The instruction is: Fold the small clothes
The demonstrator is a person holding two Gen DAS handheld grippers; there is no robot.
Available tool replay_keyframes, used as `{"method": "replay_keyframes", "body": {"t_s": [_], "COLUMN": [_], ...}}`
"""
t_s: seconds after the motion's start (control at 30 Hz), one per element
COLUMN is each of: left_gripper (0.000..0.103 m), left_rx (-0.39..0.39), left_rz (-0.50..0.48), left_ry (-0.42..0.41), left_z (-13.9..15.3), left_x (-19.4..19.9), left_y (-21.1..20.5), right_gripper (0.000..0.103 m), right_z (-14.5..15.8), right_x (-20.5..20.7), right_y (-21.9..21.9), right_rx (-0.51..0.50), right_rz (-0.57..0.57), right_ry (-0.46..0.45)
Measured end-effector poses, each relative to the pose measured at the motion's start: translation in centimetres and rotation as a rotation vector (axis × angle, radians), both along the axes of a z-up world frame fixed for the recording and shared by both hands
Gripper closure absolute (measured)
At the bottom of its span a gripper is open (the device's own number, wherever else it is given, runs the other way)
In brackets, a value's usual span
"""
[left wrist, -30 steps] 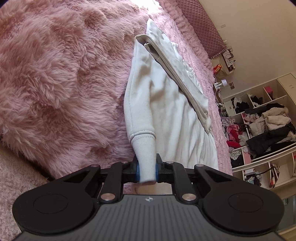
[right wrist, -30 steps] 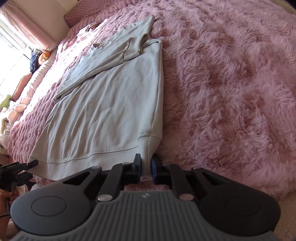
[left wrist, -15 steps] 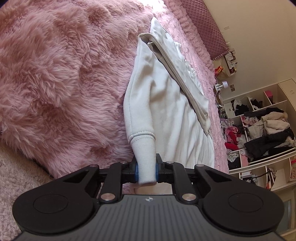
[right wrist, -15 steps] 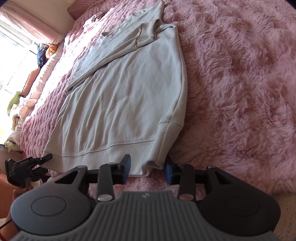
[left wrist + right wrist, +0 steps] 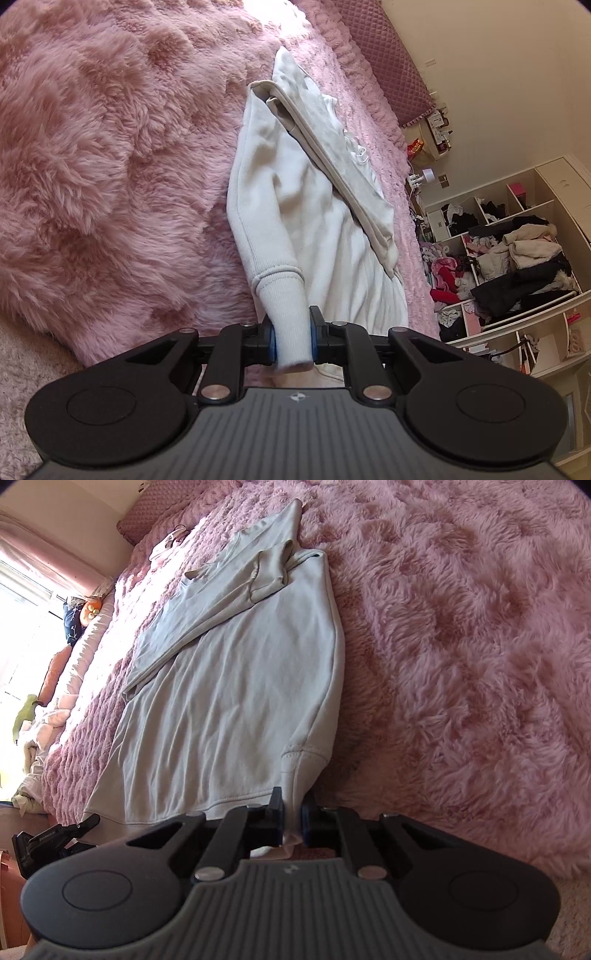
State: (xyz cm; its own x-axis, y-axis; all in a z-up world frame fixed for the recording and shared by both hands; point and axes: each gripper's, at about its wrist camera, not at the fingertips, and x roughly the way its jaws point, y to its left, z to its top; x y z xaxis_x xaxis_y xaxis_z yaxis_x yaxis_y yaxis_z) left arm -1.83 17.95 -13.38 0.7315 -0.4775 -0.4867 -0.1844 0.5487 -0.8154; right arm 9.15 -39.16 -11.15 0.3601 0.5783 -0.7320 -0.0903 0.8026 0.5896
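Observation:
A pale grey-white sweatshirt (image 5: 317, 206) lies flat on a fluffy pink bedspread (image 5: 110, 147), one sleeve folded across its chest. My left gripper (image 5: 291, 338) is shut on the ribbed cuff (image 5: 288, 314) of the other sleeve, which runs along the garment's left side. In the right wrist view the sweatshirt (image 5: 236, 701) stretches away from me. My right gripper (image 5: 291, 821) is shut on the hem corner (image 5: 295, 805) at the bottom right. The left gripper (image 5: 55, 843) shows at the lower left edge of that view.
The pink bedspread (image 5: 461, 646) spreads wide to the right of the garment. Open shelves (image 5: 517, 266) stuffed with clothes stand beyond the bed. A quilted headboard (image 5: 384, 59) and a bright window (image 5: 22, 609) lie at the far end.
My right gripper opened half a second ago and has now shut again on the hem corner. My left gripper keeps its hold on the cuff and has shifted little.

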Motion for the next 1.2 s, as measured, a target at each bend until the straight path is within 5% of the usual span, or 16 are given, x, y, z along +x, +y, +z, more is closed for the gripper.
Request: {"method": "replay_keyframes", "body": {"t_s": [0.37, 0.73, 0.97, 1.2], "left_gripper": [0.094, 0.097, 0.097, 0.097], "left_rx": [-0.108, -0.090, -0.032, 0.031], "left_rz": [0.019, 0.042, 0.049, 0.062], "left_ry": [-0.207, -0.326, -0.292, -0.181], "left_z": [4.2, 6.6, 4.6, 0.3], "left_x": [5.7, 20.6, 30.5, 35.9], "left_y": [2.4, 7.3, 8.6, 9.4], "right_gripper": [0.100, 0.101, 0.101, 0.101], "right_z": [5.3, 8.2, 7.0, 1.9], "right_x": [7.3, 23.0, 33.7, 41.6], "right_y": [0.5, 2.3, 5.6, 8.1], "right_rx": [0.202, 0.247, 0.190, 0.111], "right_rz": [-0.117, -0.277, -0.300, -0.306], "right_ry": [-0.139, -0.255, -0.257, -0.188]}}
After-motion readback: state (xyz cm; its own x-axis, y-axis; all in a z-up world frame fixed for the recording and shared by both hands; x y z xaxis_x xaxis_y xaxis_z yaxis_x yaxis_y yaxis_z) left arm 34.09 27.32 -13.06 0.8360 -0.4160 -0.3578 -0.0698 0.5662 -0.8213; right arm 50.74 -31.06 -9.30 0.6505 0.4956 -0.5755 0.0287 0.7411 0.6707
